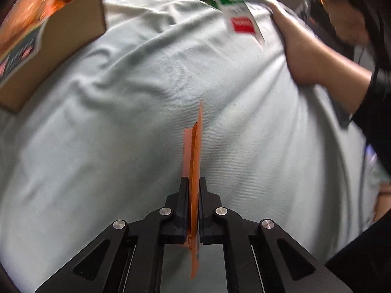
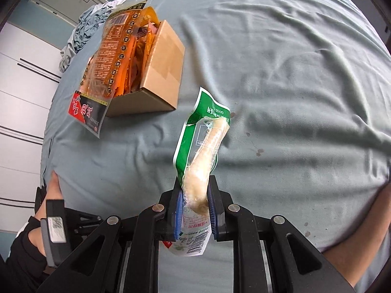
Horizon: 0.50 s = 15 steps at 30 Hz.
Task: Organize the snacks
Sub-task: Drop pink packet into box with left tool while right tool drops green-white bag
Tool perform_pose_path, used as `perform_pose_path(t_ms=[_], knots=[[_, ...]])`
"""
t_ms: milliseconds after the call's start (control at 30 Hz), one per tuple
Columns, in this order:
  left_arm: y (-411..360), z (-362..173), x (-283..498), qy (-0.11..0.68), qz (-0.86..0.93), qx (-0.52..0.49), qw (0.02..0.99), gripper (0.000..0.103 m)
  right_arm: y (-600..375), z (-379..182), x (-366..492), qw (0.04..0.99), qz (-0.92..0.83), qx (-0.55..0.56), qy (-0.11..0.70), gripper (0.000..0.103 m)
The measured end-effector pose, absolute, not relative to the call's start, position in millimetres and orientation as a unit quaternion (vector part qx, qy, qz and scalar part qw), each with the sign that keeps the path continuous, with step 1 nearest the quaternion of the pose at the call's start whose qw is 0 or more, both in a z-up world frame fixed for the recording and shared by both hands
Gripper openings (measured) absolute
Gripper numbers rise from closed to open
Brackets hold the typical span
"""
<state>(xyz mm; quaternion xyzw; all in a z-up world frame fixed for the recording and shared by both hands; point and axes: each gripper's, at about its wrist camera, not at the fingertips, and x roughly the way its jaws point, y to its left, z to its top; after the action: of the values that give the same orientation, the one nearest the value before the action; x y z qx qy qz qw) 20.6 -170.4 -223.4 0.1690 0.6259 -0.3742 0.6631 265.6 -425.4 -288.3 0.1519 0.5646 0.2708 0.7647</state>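
Note:
My left gripper (image 1: pixel 194 183) is shut on a thin orange snack packet (image 1: pixel 195 151), held edge-on above the pale blue sheet. My right gripper (image 2: pixel 194 190) is shut on a green-and-clear pouch (image 2: pixel 202 146) with a pale snack inside, hanging over the sheet. An open cardboard box (image 2: pixel 161 73) stands on the sheet ahead and to the left, stuffed with orange snack bags (image 2: pixel 114 56) that stick out over its rim. In the left wrist view the box (image 1: pixel 58 46) is at the upper left, and the green pouch (image 1: pixel 240 15) shows blurred at the top.
The pale blue sheet (image 2: pixel 281 73) is rumpled and covers the whole surface. A person's forearm (image 1: pixel 317 56) rests on it at the right. A heap of cloth (image 2: pixel 85 29) lies past the box, with white cabinet doors (image 2: pixel 22 92) beyond the left edge.

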Motion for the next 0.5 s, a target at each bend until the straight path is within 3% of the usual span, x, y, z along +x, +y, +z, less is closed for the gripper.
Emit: perform_pose_path(t_ms=[200,400,500], knots=[[-146,-171,51,0.608,-0.396,0.046,0.686,0.005,-435,-282,270,0.776,0.253,0.177,0.55,0.016],[-129,-84,128,0.518,-0.339,-0.03,0.785,0.005,-445,-278,271,0.792,0.231,0.197,0.529,0.016],[-131,-70,171,0.5,-0.322,-0.057,0.802,0.005,-444,-278,269,0.794,0.229,0.193,0.529,0.016]])
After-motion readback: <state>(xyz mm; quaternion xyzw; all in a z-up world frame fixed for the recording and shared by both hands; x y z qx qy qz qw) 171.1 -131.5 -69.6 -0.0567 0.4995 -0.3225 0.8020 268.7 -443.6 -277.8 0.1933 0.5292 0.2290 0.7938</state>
